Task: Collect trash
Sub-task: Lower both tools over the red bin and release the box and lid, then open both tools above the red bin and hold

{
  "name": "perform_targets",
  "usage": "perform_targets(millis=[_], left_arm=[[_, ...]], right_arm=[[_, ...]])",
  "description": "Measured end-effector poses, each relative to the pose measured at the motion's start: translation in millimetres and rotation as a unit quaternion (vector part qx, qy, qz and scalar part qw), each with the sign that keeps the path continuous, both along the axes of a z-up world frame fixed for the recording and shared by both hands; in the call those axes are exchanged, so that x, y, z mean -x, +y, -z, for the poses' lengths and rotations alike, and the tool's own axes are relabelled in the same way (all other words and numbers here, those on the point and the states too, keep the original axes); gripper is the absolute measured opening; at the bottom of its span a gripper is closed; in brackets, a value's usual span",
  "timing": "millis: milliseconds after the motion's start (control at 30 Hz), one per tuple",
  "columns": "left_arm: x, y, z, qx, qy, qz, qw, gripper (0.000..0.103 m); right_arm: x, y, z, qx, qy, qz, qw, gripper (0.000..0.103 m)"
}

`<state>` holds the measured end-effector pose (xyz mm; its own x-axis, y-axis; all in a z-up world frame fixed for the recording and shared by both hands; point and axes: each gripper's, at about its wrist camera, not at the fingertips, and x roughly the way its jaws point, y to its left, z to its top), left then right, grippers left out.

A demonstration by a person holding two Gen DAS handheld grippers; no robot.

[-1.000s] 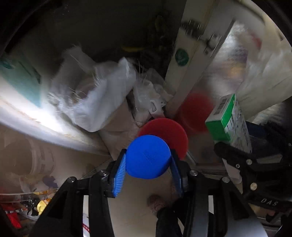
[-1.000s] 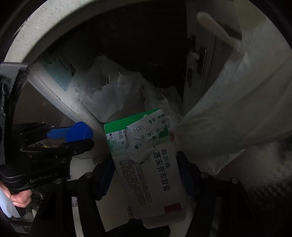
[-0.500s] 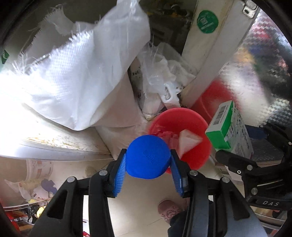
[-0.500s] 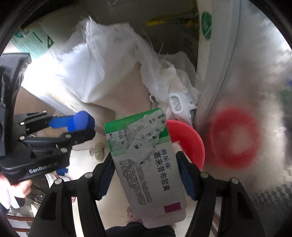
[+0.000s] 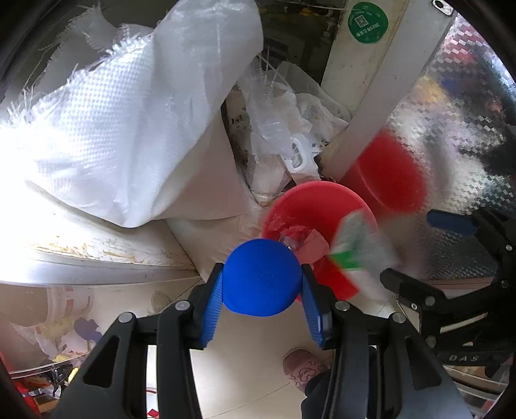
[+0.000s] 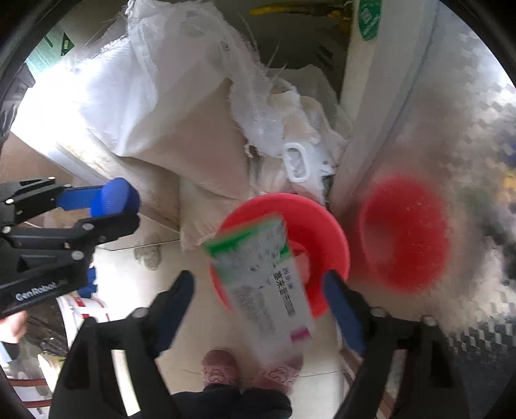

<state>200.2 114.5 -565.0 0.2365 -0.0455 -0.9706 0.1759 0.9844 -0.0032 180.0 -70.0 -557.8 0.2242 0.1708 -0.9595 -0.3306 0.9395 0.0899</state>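
Below both of my hand-held grippers sits a red bin [image 6: 325,225] on a pale tiled floor [image 6: 167,270], its open mouth facing up at me. Crumpled red scraps [image 5: 300,238] lie inside it. Behind the bin, white woven sacks [image 5: 135,129] and crumpled clear plastic bags [image 5: 277,129] are heaped against a white post [image 5: 364,106] that carries a round green sticker [image 5: 367,22]. To the bin's right stands a shiny patterned panel [image 6: 451,135], which throws back a blurred red reflection of the bin.

My left hand-held gripper [image 5: 262,293] is clamped on a round blue cap [image 5: 262,282], a pad pressing each side. The cap hangs above the bin's near rim and hides part of it in the left wrist view.

My right hand-held gripper [image 6: 259,309] has just been opening its jaws, and its pads now stand clear of the green-and-white medicine box [image 6: 267,277] between them. The box is motion-blurred and loose in the air over the bin's near edge. Its long axis runs away from me, tilted, with the green end toward the bin and the end with the pink mark nearer the camera.

Pink slippers [image 6: 222,367] on the person's feet show at the lower edge, on the floor just short of the bin.
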Motion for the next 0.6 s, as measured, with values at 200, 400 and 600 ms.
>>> perform_targets(millis=[200,400,600], left_arm=[[-2.9,-13.9,-3.4,-0.002,0.001,0.024,0.9997,0.043],[-9.0,-37.0,-0.2,0.017,0.022,0.050,0.9984,0.043],[-12.7,-56.7,2.7,0.015,0.021,0.069,0.9973,0.043]], right_arm=[[10.7,-16.2,-13.9,0.027,-0.025,0.042,0.998,0.093],[29.2,-42.7,-23.6,0.038,-0.027,0.104,0.993,0.093],[37.4,-58.8,-23.4,0.043,-0.018,0.143,0.989,0.093]])
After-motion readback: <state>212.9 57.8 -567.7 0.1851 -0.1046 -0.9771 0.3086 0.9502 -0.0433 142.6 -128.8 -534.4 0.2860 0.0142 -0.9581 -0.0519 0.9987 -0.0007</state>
